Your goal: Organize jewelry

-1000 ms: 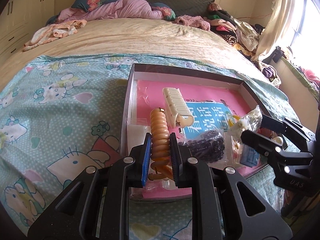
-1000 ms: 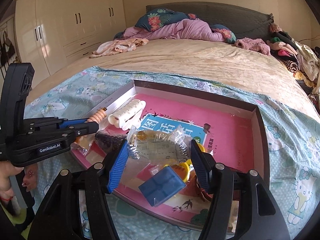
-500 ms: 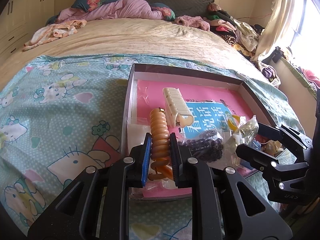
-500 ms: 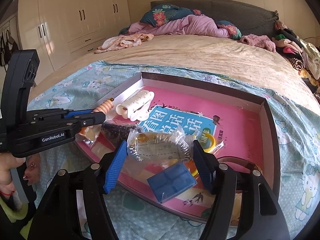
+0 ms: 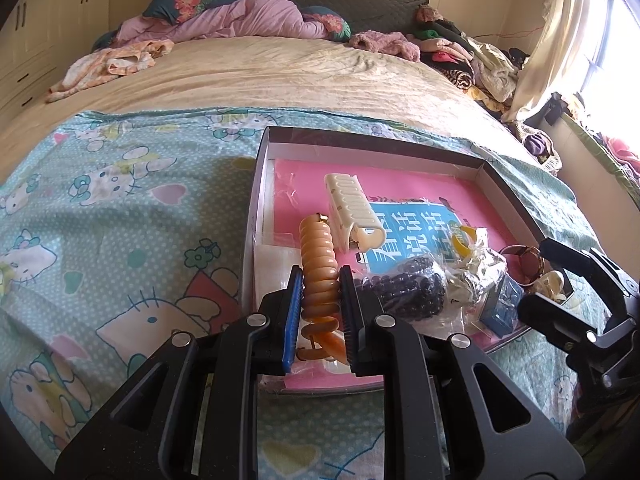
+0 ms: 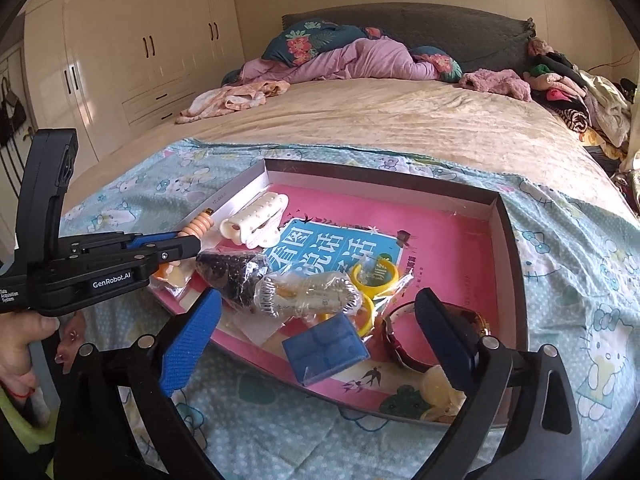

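An open box (image 6: 508, 240) with a pink lining lies on the bed. My left gripper (image 5: 320, 300) is shut on an orange beaded bracelet (image 5: 318, 256) over the box's (image 5: 256, 208) near left corner. My right gripper (image 6: 318, 300) hovers at the near edge, its jaws opening wide. A clear bag with a silver bracelet (image 6: 308, 294) lies loose between them, untouched. Around it lie a bag of dark beads (image 6: 232, 276), a blue case (image 6: 324, 348), yellow bangles (image 6: 376, 276), a watch (image 6: 400, 344) and a cream hair clip (image 6: 256, 226).
The box rests on a cartoon-cat sheet (image 5: 120, 208) over a beige bedspread (image 5: 280, 76). Pillows and a pink quilt (image 6: 360, 60) are at the head, piled clothes (image 6: 580, 92) on the right, wardrobes (image 6: 120, 52) on the left. A hand (image 6: 20, 340) holds the left gripper's handle.
The right gripper's jaws have spread wide and let go of the clear bag, which now lies in the box. The left gripper has stayed still, clamped on the orange bracelet.
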{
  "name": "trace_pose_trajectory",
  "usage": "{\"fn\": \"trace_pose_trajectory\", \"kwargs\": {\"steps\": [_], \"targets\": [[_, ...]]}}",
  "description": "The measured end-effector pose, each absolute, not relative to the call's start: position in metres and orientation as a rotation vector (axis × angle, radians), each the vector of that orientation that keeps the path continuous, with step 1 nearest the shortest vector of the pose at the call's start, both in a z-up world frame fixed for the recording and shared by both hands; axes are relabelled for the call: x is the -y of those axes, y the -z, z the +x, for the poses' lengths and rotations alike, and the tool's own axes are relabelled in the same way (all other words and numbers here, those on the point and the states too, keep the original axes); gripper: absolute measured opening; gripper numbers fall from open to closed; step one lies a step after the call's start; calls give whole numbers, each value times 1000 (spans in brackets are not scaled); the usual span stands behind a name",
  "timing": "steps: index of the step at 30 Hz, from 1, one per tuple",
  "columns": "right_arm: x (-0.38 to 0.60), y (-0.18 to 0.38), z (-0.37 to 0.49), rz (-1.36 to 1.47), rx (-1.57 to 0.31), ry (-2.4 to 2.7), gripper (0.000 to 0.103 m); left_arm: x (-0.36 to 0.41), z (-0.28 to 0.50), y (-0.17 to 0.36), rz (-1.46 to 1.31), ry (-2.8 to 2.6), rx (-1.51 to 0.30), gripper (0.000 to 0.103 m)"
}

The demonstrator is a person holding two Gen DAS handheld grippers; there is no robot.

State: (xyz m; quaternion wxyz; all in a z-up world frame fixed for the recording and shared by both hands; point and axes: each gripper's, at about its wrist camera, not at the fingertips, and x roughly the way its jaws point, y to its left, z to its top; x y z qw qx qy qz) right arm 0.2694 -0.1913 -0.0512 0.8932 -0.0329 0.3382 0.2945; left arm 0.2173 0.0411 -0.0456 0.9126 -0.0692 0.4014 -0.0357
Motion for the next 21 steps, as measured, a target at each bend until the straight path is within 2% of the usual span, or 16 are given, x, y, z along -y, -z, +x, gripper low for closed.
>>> {"fn": "trace_pose_trajectory", "kwargs": {"steps": [2, 5, 7, 13, 15, 17, 21], "targets": [[197, 49, 266, -59, -700, -603, 97, -41, 218, 45, -142, 70, -827, 17], [203, 46, 262, -53, -697, -594, 97, -41, 216, 45, -144, 66, -830, 34], [207, 44, 259, -48, -692, -587, 98, -40, 213, 43, -144, 68, -826, 36], [219, 34, 249, -34, -671, -574, 98, -39, 202, 34, -148, 68, -810, 52], [222, 31, 246, -28, -664, -571, 98, -39, 199, 29, -150, 61, -802, 66], [225, 28, 243, -23, -657, -567, 98, -38, 195, 24, -153, 62, -796, 71], [230, 21, 233, -18, -644, -563, 98, -36, 184, 13, -153, 59, -774, 89]]}}
